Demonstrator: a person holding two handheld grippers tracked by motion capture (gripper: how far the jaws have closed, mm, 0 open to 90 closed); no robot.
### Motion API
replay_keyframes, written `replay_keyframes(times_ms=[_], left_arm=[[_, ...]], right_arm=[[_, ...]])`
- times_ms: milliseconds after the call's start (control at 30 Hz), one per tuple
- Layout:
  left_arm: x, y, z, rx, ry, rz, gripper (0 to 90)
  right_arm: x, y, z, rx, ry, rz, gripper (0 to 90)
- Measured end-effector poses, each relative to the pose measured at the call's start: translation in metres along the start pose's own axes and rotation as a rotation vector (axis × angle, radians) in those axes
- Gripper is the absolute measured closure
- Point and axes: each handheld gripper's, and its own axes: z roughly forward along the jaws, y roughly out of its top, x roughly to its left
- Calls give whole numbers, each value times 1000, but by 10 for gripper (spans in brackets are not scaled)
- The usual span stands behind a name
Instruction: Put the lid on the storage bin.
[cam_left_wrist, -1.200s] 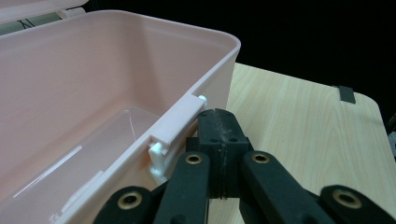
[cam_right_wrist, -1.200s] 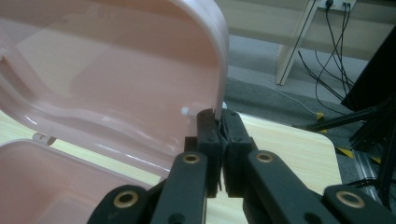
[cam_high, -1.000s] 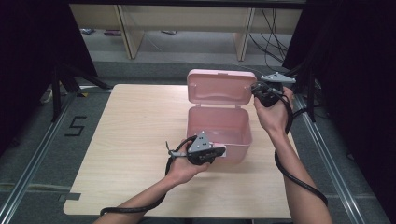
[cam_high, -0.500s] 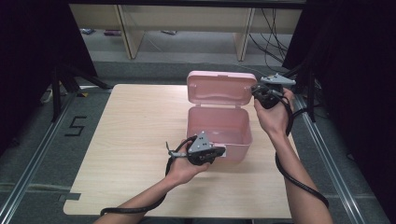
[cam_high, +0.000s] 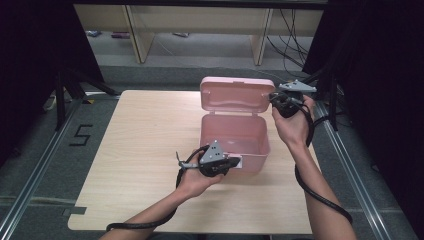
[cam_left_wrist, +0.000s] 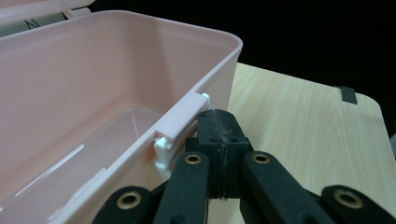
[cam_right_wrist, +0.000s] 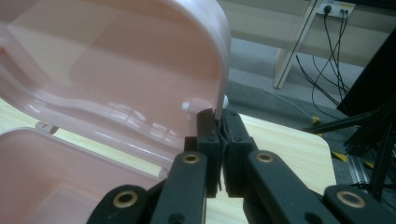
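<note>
A pink plastic box (cam_high: 256, 161) stands open on the wooden table, its lid (cam_high: 235, 95) tipped up at the back. My left gripper (cam_high: 238, 163) is at the box's front wall, jaws shut. In the left gripper view the gripper's tips (cam_left_wrist: 218, 116) rest just beside the white latch (cam_left_wrist: 180, 122), with nothing between them. My right gripper (cam_high: 274, 98) is at the lid's right edge. In the right gripper view that gripper (cam_right_wrist: 218, 116) is shut on the rim of the lid (cam_right_wrist: 116, 60). The inside of the box (cam_left_wrist: 93, 84) looks empty.
The table (cam_high: 140, 135) has bare wood left of and in front of the box. A floor mark "5" (cam_high: 80, 135) lies off the left edge. Pale shelf legs (cam_high: 262, 35) and cables (cam_right_wrist: 334, 42) are behind. A black stand (cam_high: 65, 90) is at back left.
</note>
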Motion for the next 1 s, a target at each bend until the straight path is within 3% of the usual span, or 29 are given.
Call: replay_keyframes(times_ms=[67, 100, 300, 433, 633, 733, 867, 1000], left_arm=[[1, 1, -4, -11, 3, -5, 896], [1, 1, -6, -19, 7, -9, 896], [8, 10, -21, -57, 29, -17, 897], [17, 17, -32, -81, 68, -31, 898], [29, 26, -46, -111, 105, -49, 899], [34, 30, -51, -123, 122, -49, 899], [40, 37, -57, -140, 146, -50, 899], [48, 44, -63, -162, 175, -61, 899]], right_arm=[[0, 0, 0, -1, 3, 1, 887], [2, 0, -1, 4, 1, 27, 887], [1, -2, -1, -5, 1, -6, 887], [4, -3, -3, -3, 8, 22, 886], [2, -3, -3, -8, -4, -13, 886], [4, -4, -5, -2, 2, 9, 886], [3, -6, -4, -20, -1, -13, 886], [6, -6, -7, -8, -1, 2, 885]])
